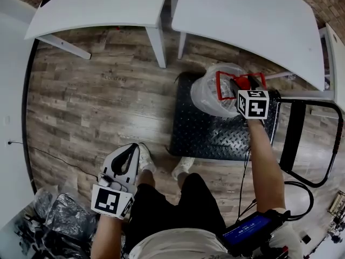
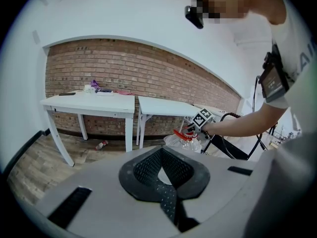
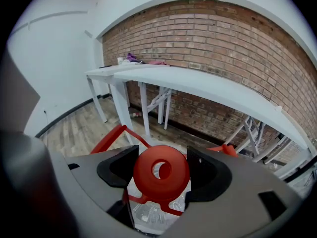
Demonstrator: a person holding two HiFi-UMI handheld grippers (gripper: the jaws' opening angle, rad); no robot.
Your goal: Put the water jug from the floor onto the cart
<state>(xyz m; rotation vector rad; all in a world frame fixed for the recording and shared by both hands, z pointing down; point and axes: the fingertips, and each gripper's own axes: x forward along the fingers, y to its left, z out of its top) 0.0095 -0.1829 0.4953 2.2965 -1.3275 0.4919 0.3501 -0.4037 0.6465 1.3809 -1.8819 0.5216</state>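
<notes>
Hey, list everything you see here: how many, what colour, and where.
water jug: 1, clear with red cap, on the cart
cart: 1, black, on the floor beside the tables
tables: 2, white, side by side along the brick wall
small bottle: 1, clear and red, on the floor under the tables
bags: several, black, floor at the person's left
left gripper: 1, grey, shut, empty
right gripper: 1, grey, shut on the jug's cap

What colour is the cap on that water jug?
The jug's cap is red, like its carry handle; the right gripper view shows it best.
</notes>
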